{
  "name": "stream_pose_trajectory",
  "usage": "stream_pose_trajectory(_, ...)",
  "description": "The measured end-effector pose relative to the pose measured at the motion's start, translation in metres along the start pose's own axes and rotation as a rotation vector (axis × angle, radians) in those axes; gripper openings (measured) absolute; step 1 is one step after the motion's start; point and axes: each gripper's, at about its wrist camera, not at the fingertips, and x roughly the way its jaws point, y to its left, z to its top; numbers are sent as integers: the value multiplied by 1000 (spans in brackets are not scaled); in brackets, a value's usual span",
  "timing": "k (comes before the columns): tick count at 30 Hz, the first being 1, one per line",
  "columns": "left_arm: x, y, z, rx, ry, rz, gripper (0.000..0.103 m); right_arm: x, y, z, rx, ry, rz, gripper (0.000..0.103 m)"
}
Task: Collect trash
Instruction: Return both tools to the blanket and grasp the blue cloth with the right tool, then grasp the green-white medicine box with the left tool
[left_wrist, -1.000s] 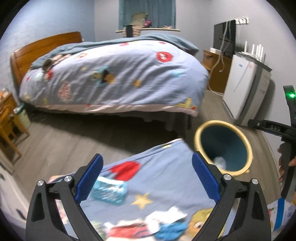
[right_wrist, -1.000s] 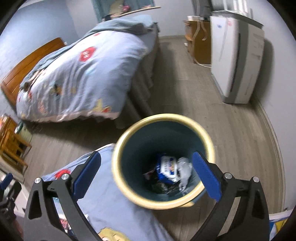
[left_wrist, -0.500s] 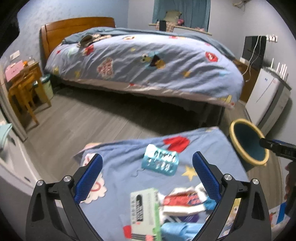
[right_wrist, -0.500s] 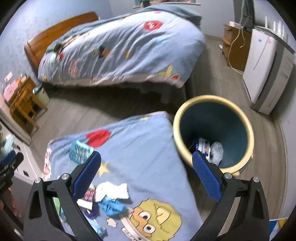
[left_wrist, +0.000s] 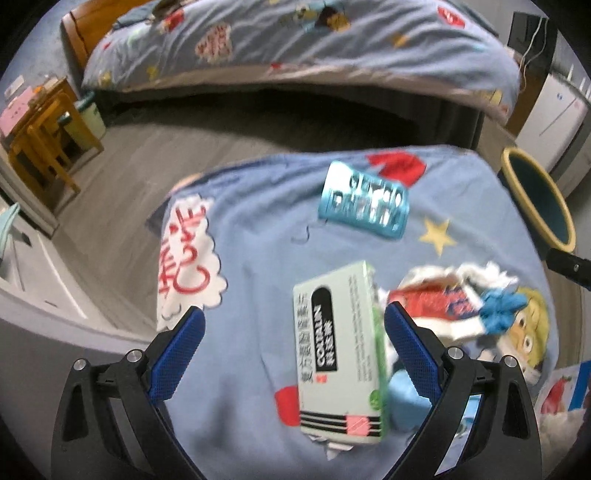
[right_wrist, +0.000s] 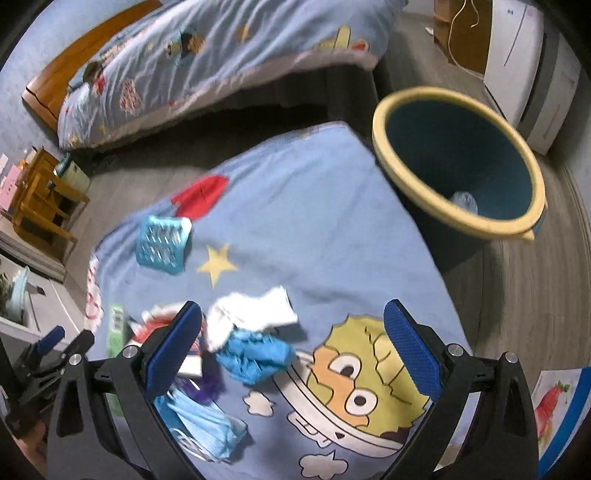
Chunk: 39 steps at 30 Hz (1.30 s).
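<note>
While both the left gripper (left_wrist: 293, 338) and right gripper (right_wrist: 293, 332) hover spread and empty, the bin (right_wrist: 458, 218) holds some trash; a box (left_wrist: 340, 350), a blister pack (left_wrist: 364, 206) and wrappers (right_wrist: 251, 317) remain on the counter (right_wrist: 314, 229).

surface: blue cartoon cloth (right_wrist: 314, 221) | on it: teal blister pack (right_wrist: 162, 243), green box (left_wrist: 341, 354), white tissue (right_wrist: 251, 317), blue wrappers (right_wrist: 255, 356)
</note>
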Motion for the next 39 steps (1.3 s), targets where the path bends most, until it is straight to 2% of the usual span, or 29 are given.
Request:
stream_pose_trajectory(2, 5, -1, -2, 5, 19, -5, 96, 7, 3, -5, -18, 21, -11, 95)
stream_pose_trajectory(4, 8, -4, -2, 17, 25, -15, 96, 11, 5, -9, -33, 37, -9, 81)
stream_pose_trajectory(6, 10, -10, -3, 31, 36, -31, 96, 16, 8, -10, -47, 61, 6, 75)
stream_pose_trajectory(9, 14, -19, -3, 58, 49, -47, 95, 24, 11, -13, -64, 93, 27, 58)
stream_pose_trajectory(11, 18, -23, -4, 70, 64, -50, 94, 31, 13, -15, -64, 122, 41, 52)
stream_pose_trajectory(13, 24, -25, -5, 73, 89, -48, 86, 36, 13, -18, -58, 143, 51, 51)
stream_pose_trajectory(14, 27, -25, -6, 72, 102, -55, 78, 40, 14, -19, -57, 155, 58, 50)
stream_pose_trajectory(15, 29, -25, -7, 70, 120, -65, 68, 42, 15, -20, -57, 167, 68, 46)
stream_pose_trajectory(16, 32, -25, -7, 66, 135, -81, 63, 44, 16, -21, -56, 177, 77, 39)
stream_pose_trajectory(18, 33, -25, -8, 60, 140, -101, 47, 47, 17, -21, -59, 192, 89, 32)
stream_pose_trajectory(19, 31, -25, -7, 64, 134, -99, 43, 47, 19, -22, -70, 191, 92, 28)
stream_pose_trajectory(22, 26, -27, -5, 79, 108, -83, 35, 40, 23, -19, -89, 174, 98, 25)
stream_pose_trajectory(29, 10, -18, 4, 53, 58, -72, 23, 16, 27, -5, -98, 101, 123, 23)
stream_pose_trajectory(36, -14, -13, 19, 24, -55, -77, 23, -14, 28, 13, -103, 2, 136, 23)
stream_pose_trajectory(39, -28, -12, 26, 24, -114, -74, 23, -29, 29, 21, -136, -45, 110, 23)
